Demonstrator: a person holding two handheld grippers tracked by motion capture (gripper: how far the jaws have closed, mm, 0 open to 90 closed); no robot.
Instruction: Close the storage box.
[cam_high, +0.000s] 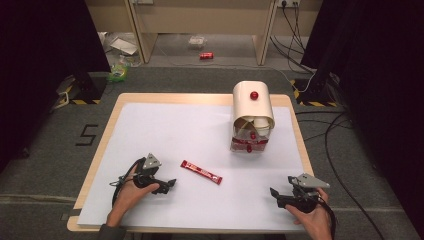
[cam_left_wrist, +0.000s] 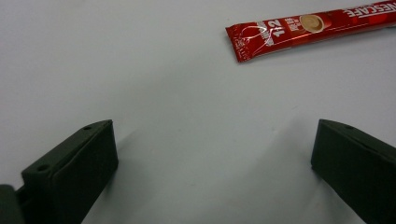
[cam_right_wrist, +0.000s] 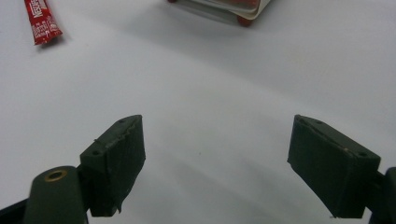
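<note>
Left gripper (cam_high: 171, 184): near edge of the tabletop (cam_high: 150, 98), left side, held in a hand (cam_high: 131, 192). Fingers (cam_left_wrist: 77, 170) spread wide, holding nothing, resting low over the white sheet (cam_high: 170, 130). Grey three-cornered plate on top.

Right gripper (cam_high: 274, 192): near edge, right side, held in the other hand (cam_high: 315, 220). Fingers (cam_right_wrist: 114, 156) likewise wide apart and empty, just above the sheet. The two grippers lie well apart.

Sachet (cam_high: 201, 172): red stick pack, flat on the sheet between the grippers and a little farther in, nearer the left one, apart from both. It lies slantwise, its far end toward the left. Print readable in the left gripper view (cam_left_wrist: 313, 28): "NESCAFE", "1+2", with a picture of a coffee cup. In the right gripper view one end of it (cam_right_wrist: 42, 21) lies at the upper left, lettering too partial to read.

Dispenser (cam_high: 252, 117): cream-coloured curved housing, upright, far right part of the sheet, well beyond the sachet. Red knob (cam_high: 254, 95) on top; white cups visible in its open front; red parts at the base. No legible writing on it.

Floor (cam_high: 200, 75) beyond the tabletop: a small red can (cam_high: 206, 55) lying on its side, a clear container (cam_high: 196, 41), cables at right. The marking "5" (cam_high: 86, 134) on the floor left of the tabletop.
</note>
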